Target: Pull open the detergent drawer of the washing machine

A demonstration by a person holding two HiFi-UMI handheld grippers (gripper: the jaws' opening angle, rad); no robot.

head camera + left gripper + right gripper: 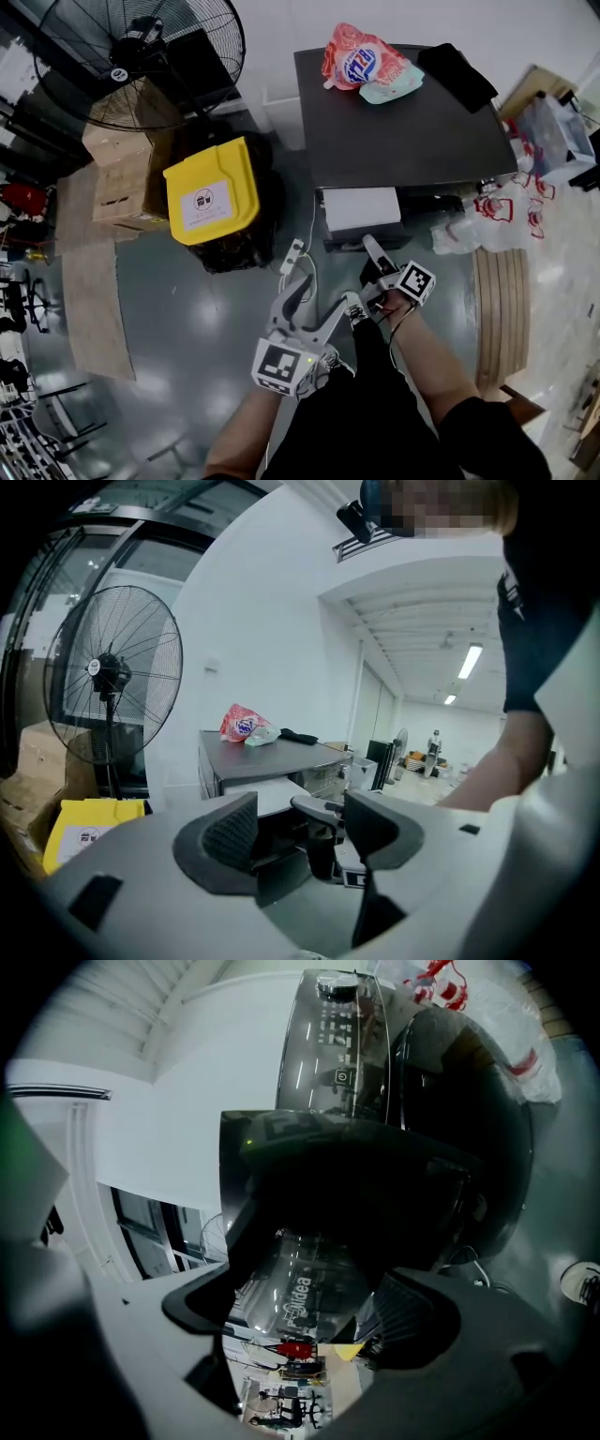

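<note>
Grey floor fills the lower frame; at upper centre the washing machine shows its detergent drawer jutting out. Our right gripper, jaws spread, frames its dark front to pull; our left gripper hangs open, empty.

— What's around you?
— Glossy grey floor under me, a black standing fan and cardboard boxes on my left, a yellow bin beside them.
— Light?
— Ceiling strip lights, white walls.

Bare floor before the drawer, between yellow bin left and plastic bags right.
</note>
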